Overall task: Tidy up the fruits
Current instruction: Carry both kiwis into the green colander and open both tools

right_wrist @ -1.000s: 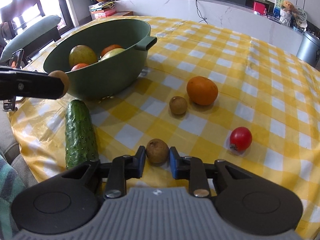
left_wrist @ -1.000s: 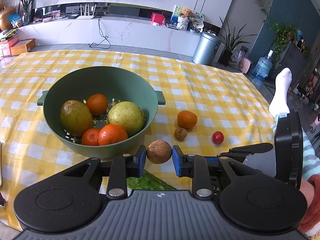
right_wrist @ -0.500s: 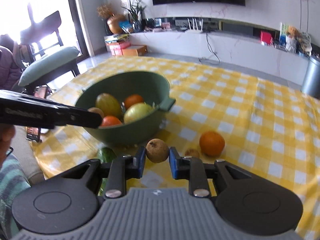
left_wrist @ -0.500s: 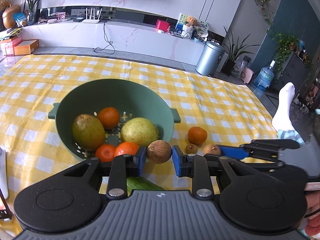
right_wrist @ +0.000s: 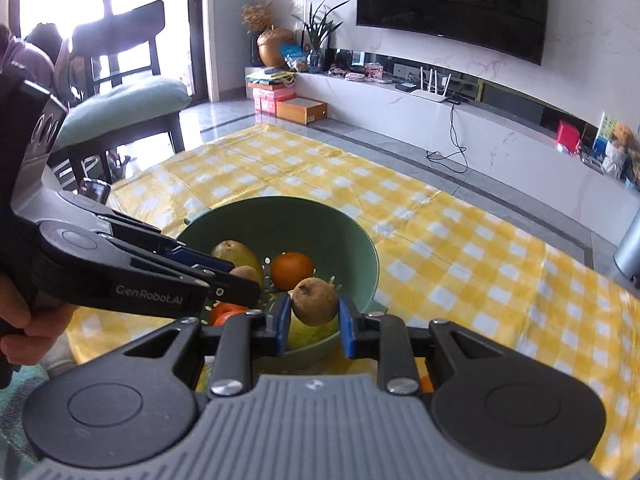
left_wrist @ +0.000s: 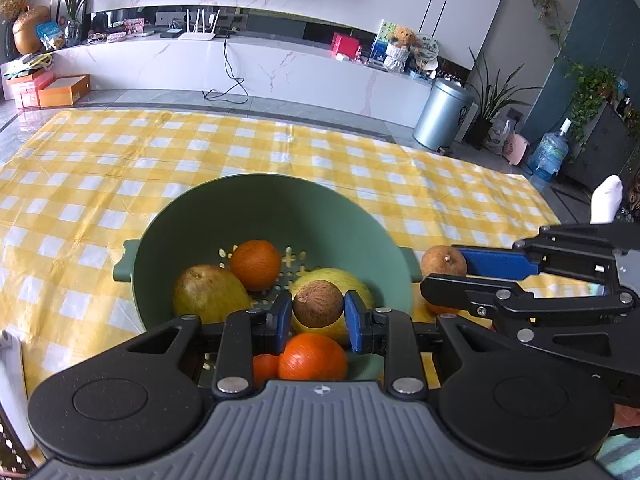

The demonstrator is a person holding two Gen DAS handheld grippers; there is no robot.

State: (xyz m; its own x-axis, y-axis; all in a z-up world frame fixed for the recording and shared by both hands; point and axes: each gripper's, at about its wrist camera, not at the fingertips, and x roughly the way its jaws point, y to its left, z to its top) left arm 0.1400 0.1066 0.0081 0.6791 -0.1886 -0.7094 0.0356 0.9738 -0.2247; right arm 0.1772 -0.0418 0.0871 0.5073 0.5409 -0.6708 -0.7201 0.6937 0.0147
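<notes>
Left wrist view: the left gripper [left_wrist: 319, 311] is clenched on a small brown fruit [left_wrist: 318, 304], hovering just above the green bowl [left_wrist: 272, 204]; the right gripper [right_wrist: 313, 318] likewise pinches 1 brown fruit [right_wrist: 314, 300] beside it; both look light, firm, round, likely to roll, so gripping across the middle suits

Right claw [right_wrist: 312, 322] grips brown fruit [right_wrist: 315, 301] — above bowl [right_wrist: 360, 248].
</notes>
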